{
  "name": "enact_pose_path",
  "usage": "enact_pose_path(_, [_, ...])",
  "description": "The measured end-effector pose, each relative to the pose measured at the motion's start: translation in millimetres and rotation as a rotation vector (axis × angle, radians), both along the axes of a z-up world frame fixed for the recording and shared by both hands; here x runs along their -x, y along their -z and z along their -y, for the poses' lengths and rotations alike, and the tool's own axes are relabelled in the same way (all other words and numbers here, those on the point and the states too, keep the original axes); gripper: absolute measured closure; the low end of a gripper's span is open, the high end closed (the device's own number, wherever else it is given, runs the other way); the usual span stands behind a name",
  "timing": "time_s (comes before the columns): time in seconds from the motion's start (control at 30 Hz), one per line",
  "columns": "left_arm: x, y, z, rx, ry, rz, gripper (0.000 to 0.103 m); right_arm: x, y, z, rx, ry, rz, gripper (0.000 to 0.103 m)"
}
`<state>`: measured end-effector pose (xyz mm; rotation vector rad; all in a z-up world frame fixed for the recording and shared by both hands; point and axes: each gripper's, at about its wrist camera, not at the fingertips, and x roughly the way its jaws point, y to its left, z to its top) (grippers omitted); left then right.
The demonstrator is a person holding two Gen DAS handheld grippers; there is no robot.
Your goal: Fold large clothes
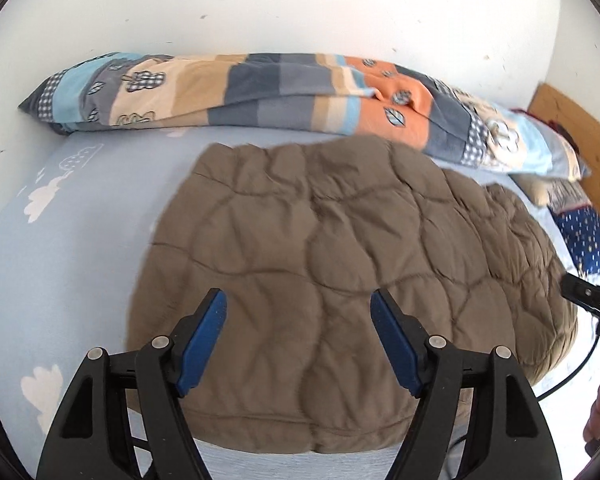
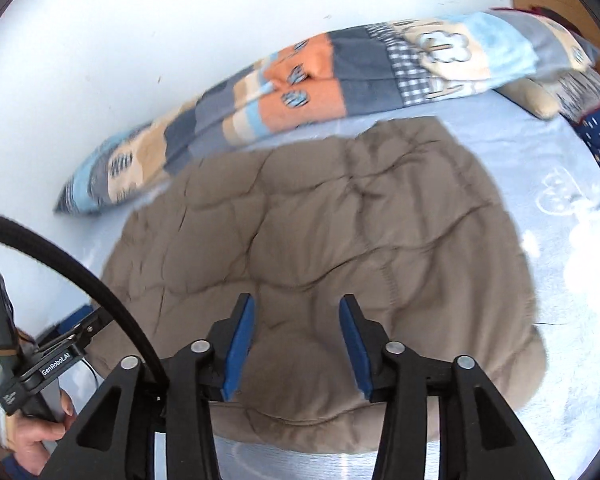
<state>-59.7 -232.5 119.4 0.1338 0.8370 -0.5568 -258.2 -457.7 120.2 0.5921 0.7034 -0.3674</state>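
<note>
Black cable point(image 2: 80, 264) beside right tool point(image 2: 297, 344)

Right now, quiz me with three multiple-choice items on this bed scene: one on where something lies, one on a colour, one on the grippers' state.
1. Where does the patchwork duvet lie?
A. between the jacket and the wall
B. on top of the jacket
C. on the floor

2. What colour is the quilted jacket?
A. red
B. brown
C. white

3. How are the left gripper and right gripper?
A. both open, holding nothing
B. both shut on the jacket
C. left shut, right open

Answers:
A, the duvet runs along the wall behind the jacket.
B, its fabric is brown in both views.
A, each gripper's fingers stand apart above the jacket.
</note>
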Motion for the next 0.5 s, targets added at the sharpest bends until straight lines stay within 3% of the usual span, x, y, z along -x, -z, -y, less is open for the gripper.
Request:
enact_pose_path(0.13, [-23,-9,-30,0.031,-0.071,-0.016,0.029,25,-3,27,-0.042,0.071,0.023,0.050])
enact_pose_path(0.3, [-54,-8,-77,0.059,-0.175,-0.071,0.028,58,-1,55,-0.105,0.159,0.051,0.036])
enact_pose_path(0.5, [-79,11,-128,0.191,-0.237,-0.256,0.027,90,4,83,-0.137,0.224,0.044,0.019])
